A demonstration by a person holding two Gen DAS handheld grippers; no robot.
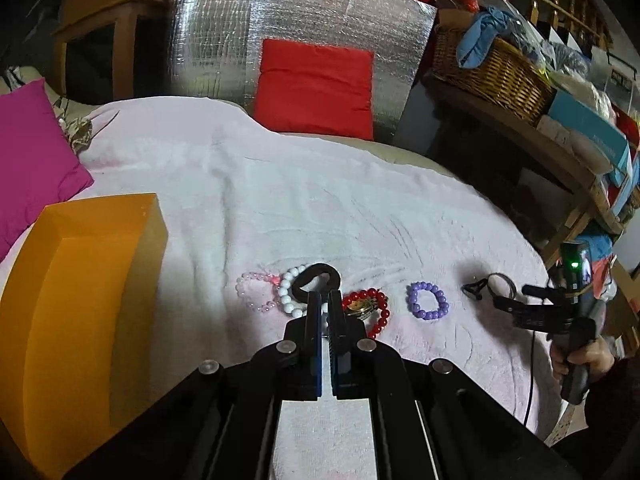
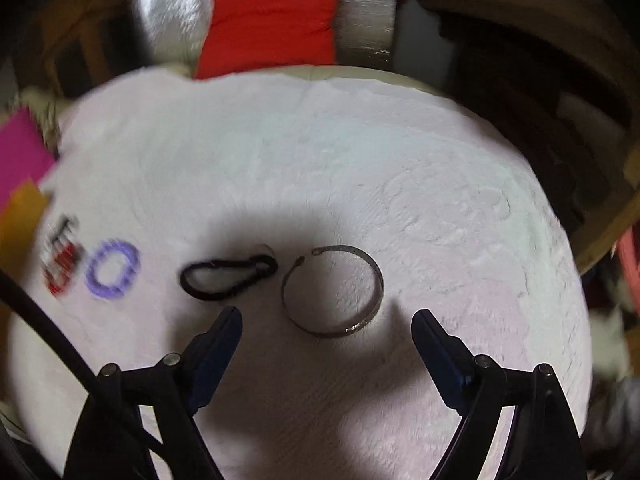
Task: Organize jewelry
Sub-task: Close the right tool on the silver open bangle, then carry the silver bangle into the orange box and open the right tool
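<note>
My left gripper (image 1: 325, 300) is shut on a thick black ring-shaped bracelet (image 1: 316, 279), held over a cluster of bracelets on the white towel (image 1: 280, 200): a pale pink bead one (image 1: 254, 292), a white bead one (image 1: 289, 292), a red bead one (image 1: 370, 310) with a gold piece. A purple bead bracelet (image 1: 427, 301) lies to the right; it also shows in the right wrist view (image 2: 113, 264). My right gripper (image 2: 326, 318) is open just above a thin metal bangle (image 2: 332, 292), with a black hair tie (image 2: 228, 274) to its left.
An open orange box (image 1: 80, 320) stands at the left of the towel. A magenta cushion (image 1: 28, 160) lies at far left, a red cushion (image 1: 316, 88) against silver foil behind. A wicker basket (image 1: 492, 72) sits on a cluttered wooden shelf to the right.
</note>
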